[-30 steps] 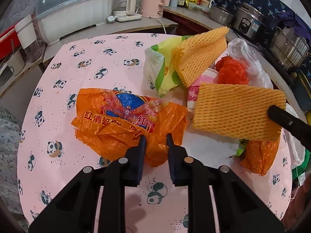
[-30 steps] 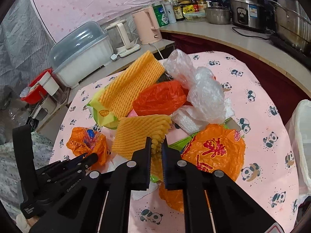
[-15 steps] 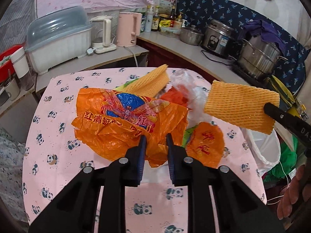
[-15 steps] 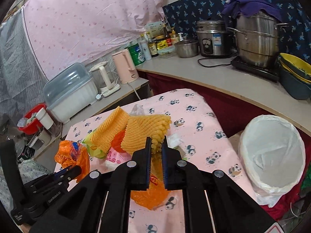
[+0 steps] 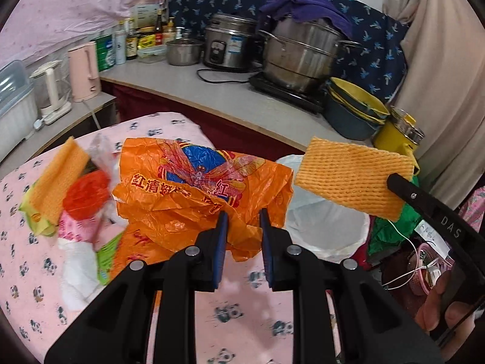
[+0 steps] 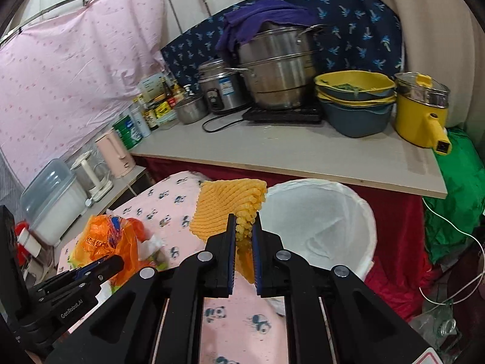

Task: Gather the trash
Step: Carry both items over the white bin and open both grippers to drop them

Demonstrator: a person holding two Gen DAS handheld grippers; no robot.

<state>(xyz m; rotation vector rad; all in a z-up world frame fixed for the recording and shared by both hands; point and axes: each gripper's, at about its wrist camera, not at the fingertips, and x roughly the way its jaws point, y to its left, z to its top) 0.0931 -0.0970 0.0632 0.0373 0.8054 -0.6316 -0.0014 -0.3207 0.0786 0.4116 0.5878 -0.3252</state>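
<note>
You are carrying 2 pieces of trash at once toward the white-lined trash bin (image 6: 321, 227) that stands just beside the panda-print counter (image 5: 18, 242). Your left tongs (image 5: 242, 233) are clamping a fold of the orange plastic bag (image 5: 194, 194), which is hanging over the counter's edge near the bin. Your right tongs (image 6: 244, 239) are pinching the orange foam fruit net (image 6: 227, 209), already close to the bin's rim. Bring each piece fully over the liner's mouth before you loosen anything; the bag is light and floppy, so I'd judge it could catch on the rim. More wrappers (image 5: 75, 200) are waiting on the counter.
</note>
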